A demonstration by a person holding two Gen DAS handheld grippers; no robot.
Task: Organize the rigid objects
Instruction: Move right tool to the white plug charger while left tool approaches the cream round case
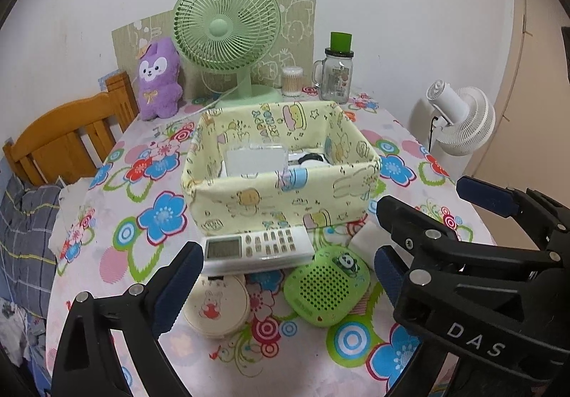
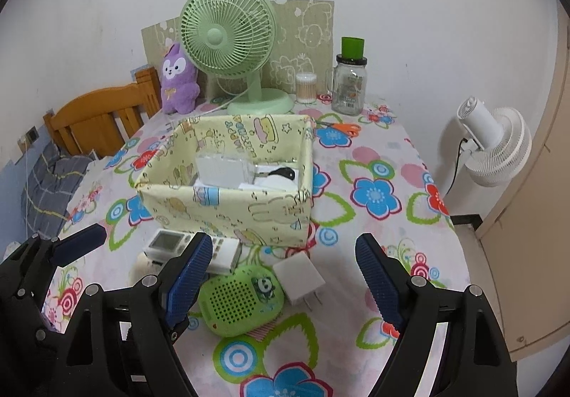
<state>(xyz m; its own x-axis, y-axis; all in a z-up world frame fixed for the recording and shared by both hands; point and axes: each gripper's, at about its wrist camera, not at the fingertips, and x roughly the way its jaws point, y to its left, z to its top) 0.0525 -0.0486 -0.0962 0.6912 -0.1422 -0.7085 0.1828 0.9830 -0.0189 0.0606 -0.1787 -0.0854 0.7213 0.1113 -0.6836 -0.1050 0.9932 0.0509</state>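
Note:
A yellow fabric storage box (image 1: 281,197) (image 2: 228,208) stands mid-table, holding a clear case (image 1: 257,160) and a black-and-white item (image 2: 279,176). In front of it lie a white remote control (image 1: 258,249) (image 2: 221,254), a round cream compact (image 1: 216,304), a green perforated device with a panda (image 1: 326,285) (image 2: 242,299) and a white plug adapter (image 2: 301,276) (image 1: 365,238). My left gripper (image 1: 285,276) is open, hovering above the remote and the green device. My right gripper (image 2: 281,276) is open above the green device and adapter. The right gripper shows at right in the left wrist view.
A green desk fan (image 1: 228,37), purple plush (image 1: 158,80), cotton swab jar (image 1: 292,81) and glass mug jar (image 1: 335,76) line the back. Orange scissors (image 2: 342,128) lie behind the box. A wooden chair (image 1: 71,133) stands left, a white fan (image 2: 498,144) right.

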